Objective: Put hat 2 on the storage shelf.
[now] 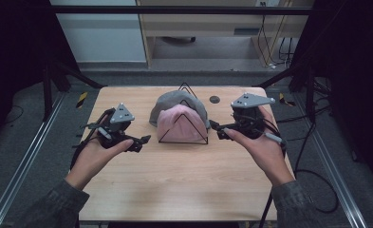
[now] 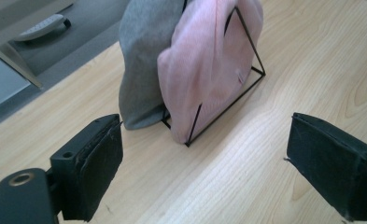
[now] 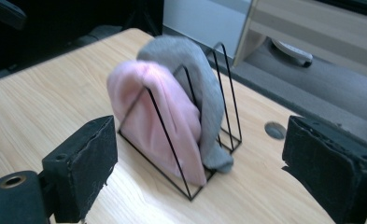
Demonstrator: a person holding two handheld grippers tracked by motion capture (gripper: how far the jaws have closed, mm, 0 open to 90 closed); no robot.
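Observation:
A black wire rack of triangular dividers stands at the middle back of the wooden table. A pink cloth is draped over its front divider and a grey cloth lies behind it. My left gripper is held left of the rack, jaws open and empty, pointing at it. My right gripper is to the rack's right, also open and empty. In the left gripper view the pink cloth and grey cloth hang ahead of the left gripper. In the right gripper view the pink cloth faces the right gripper.
A round dark hole sits in the tabletop behind the right gripper. Black frame posts flank the table's far corners. Cables trail on the floor at the right, and metal rails run along both sides.

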